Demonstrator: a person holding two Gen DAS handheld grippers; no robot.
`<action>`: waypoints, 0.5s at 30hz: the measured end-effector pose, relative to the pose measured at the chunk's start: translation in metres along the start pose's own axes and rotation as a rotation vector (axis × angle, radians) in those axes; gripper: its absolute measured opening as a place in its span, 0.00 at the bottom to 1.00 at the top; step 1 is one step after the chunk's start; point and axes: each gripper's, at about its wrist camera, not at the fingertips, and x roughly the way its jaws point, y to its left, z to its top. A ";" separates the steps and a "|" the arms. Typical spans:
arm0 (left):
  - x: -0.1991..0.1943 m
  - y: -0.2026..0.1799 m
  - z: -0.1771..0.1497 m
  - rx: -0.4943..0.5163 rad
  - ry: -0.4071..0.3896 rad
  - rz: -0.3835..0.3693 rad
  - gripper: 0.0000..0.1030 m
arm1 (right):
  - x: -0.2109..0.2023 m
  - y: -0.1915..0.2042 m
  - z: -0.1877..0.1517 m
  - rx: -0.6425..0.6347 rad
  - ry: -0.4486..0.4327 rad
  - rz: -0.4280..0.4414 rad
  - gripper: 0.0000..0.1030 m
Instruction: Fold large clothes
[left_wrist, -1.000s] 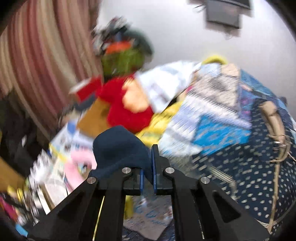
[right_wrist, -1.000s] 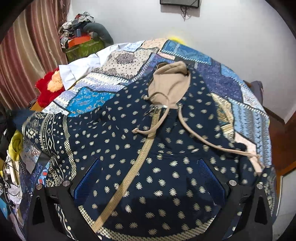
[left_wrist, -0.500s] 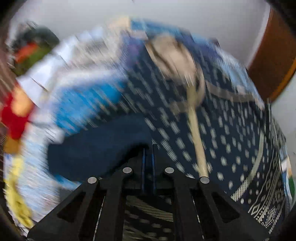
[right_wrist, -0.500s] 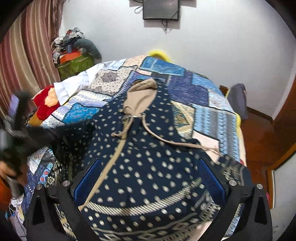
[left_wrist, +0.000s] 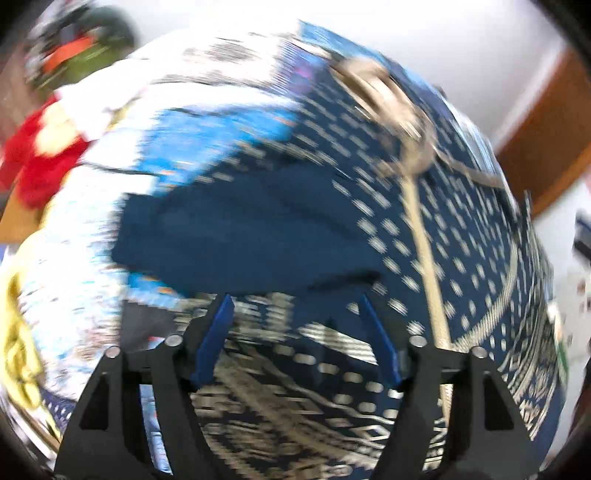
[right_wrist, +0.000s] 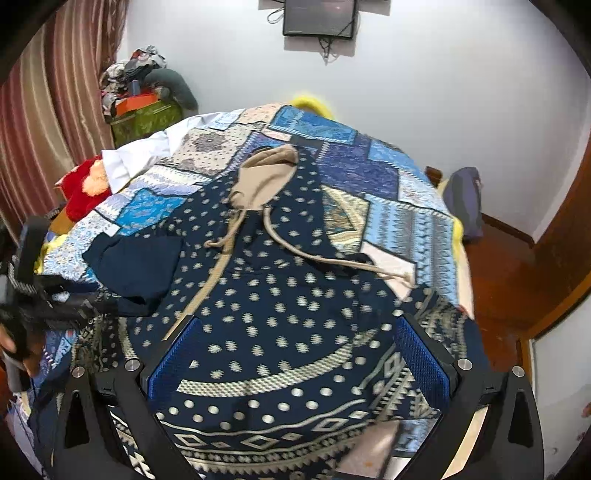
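Observation:
A navy hooded dress (right_wrist: 280, 314) with cream dots, a tan hood (right_wrist: 264, 177) and tan drawstrings lies face up on the bed. Its left sleeve (right_wrist: 136, 269) is folded inward, plain navy side up, onto the body; it also shows in the blurred left wrist view (left_wrist: 243, 236). My left gripper (left_wrist: 295, 332) is open and empty just behind the sleeve, and appears at the left edge of the right wrist view (right_wrist: 55, 299). My right gripper (right_wrist: 295, 354) is open and empty, hovering over the patterned hem.
A blue patchwork bedspread (right_wrist: 369, 173) covers the bed. A red plush toy (right_wrist: 83, 188) and a white cloth (right_wrist: 136, 155) lie at the bed's left. A green box with clutter (right_wrist: 144, 114) stands by the curtain. Wooden floor and a door (right_wrist: 554, 236) are on the right.
My left gripper carried the navy sleeve in over the dress body, then opened and let it go. My right gripper pulled back toward the hem and stayed open.

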 end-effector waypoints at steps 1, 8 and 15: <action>-0.005 0.014 0.006 -0.036 -0.016 0.015 0.74 | 0.004 0.003 0.001 0.003 0.005 0.010 1.00; 0.039 0.110 0.020 -0.368 0.064 0.061 0.74 | 0.027 0.019 0.002 0.013 0.036 0.036 1.00; 0.085 0.124 0.035 -0.486 0.108 -0.016 0.11 | 0.035 0.007 -0.001 0.035 0.058 0.017 1.00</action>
